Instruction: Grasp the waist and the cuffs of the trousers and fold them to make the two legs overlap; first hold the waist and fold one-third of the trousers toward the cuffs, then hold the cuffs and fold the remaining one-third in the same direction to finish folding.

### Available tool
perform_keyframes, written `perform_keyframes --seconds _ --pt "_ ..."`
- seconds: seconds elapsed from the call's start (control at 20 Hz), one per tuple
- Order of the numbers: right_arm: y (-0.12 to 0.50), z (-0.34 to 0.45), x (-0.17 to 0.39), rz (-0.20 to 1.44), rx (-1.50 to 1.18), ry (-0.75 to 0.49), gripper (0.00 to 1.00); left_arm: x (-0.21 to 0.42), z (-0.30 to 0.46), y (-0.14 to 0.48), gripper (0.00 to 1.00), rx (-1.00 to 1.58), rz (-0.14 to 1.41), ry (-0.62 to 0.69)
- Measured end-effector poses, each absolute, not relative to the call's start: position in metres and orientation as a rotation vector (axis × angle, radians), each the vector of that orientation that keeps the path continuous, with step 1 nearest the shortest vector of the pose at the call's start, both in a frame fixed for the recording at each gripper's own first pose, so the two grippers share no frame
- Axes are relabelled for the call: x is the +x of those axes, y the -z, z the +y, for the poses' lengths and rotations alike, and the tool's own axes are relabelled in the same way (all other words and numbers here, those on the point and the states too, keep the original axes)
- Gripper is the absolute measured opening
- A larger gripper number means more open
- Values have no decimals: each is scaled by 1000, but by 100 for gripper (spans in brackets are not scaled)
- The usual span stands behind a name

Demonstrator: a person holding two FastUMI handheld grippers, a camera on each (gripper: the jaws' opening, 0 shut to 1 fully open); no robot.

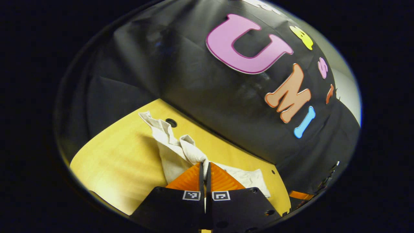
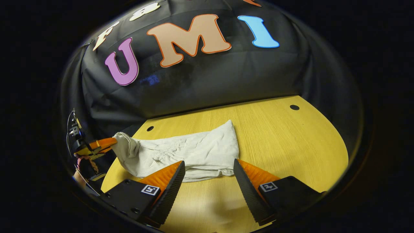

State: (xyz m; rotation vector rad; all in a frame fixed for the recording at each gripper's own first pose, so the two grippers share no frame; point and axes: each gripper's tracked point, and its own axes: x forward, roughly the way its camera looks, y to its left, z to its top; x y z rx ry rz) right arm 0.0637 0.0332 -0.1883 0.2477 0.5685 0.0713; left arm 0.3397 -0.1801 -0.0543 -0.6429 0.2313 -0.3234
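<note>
A: At the near edge of the left gripper view, the left gripper is seen clenched, with a bunched end of the trousers pinched between its fingers and lifted a little off the counter.

B: And in the right gripper view, nearest the camera, the right gripper is held with its jaws spread wide, nothing between them. It is poised just above the near hem of the trousers, with no cloth caught.

A: Which end is held cannot be told for certain; waist or cuffs is not clear from the crumpled cloth.

B: Agreed. Beyond the fingers, the garment is seen lying across the middle of the counter as one narrow, wrinkled band, so the legs are judged to be overlapped already. Farther off, at the left of that view, the left gripper is seen again, closed on the raised end.

A: Then the thirds are judged as still to be made: no clear fold back along the length is shown. One end is gripped, the other is yet to be taken.

B: Behind it all, the booth's black wall is seen.
</note>
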Motion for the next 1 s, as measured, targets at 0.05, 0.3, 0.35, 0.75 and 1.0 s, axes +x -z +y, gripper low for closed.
perform_keyframes --seconds 0.05,0.3,0.35,0.75,1.0 --pt "187 29 64 567 249 -70 96 336 -194 43 0 -642 223 352" --pt "183 2 60 559 270 -62 96 338 -270 -14 0 -616 177 501" --pt "180 -4 58 556 271 -59 96 337 -286 -26 0 -604 168 534" --pt "173 -60 48 538 275 -20 96 315 -446 -38 0 -410 210 741" --pt "173 -90 36 540 271 -2 96 292 -513 25 0 -204 293 777"
